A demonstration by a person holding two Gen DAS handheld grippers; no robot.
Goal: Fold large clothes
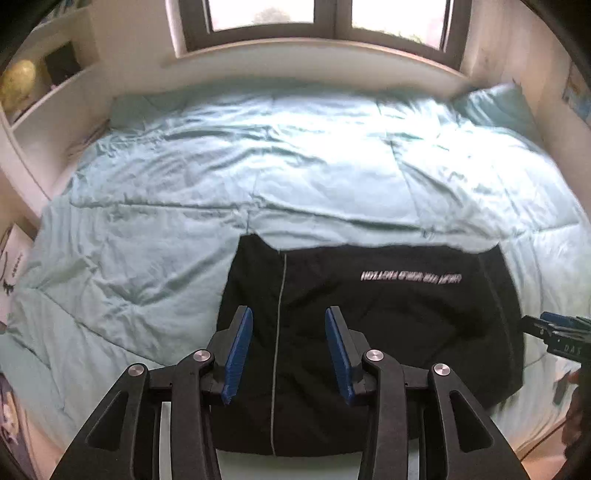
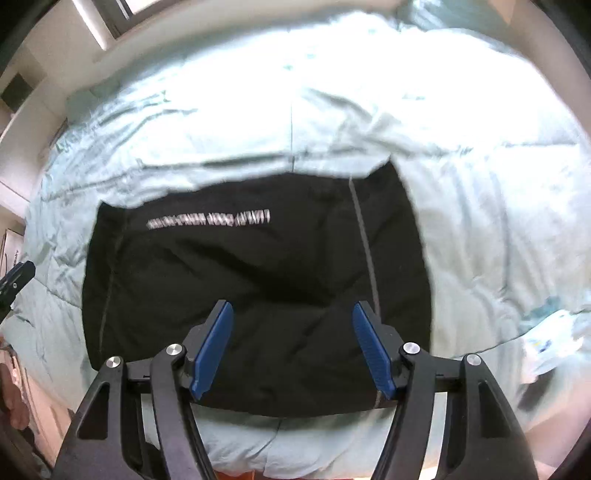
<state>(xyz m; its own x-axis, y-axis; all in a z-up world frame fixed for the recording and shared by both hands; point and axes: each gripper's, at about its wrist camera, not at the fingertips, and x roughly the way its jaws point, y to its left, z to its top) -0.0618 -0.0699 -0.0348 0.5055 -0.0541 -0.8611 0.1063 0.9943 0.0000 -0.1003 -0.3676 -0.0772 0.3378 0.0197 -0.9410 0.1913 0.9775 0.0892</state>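
A black garment (image 1: 388, 325) with white lettering and thin grey seams lies folded into a rough rectangle on the pale green quilt (image 1: 221, 177). It also shows in the right wrist view (image 2: 258, 280). My left gripper (image 1: 289, 321) is open and empty, held over the garment's left part. My right gripper (image 2: 292, 317) is open and empty, held over the garment's near middle. The right gripper's tip shows at the right edge of the left wrist view (image 1: 554, 325); the left gripper's tip shows at the left edge of the right wrist view (image 2: 16, 277).
The quilt covers a bed under a window (image 1: 325, 18). White shelves (image 1: 48, 96) stand along the left. A pillow (image 1: 495, 107) lies at the far right corner. A small white printed item (image 2: 554, 339) lies on the quilt to the right.
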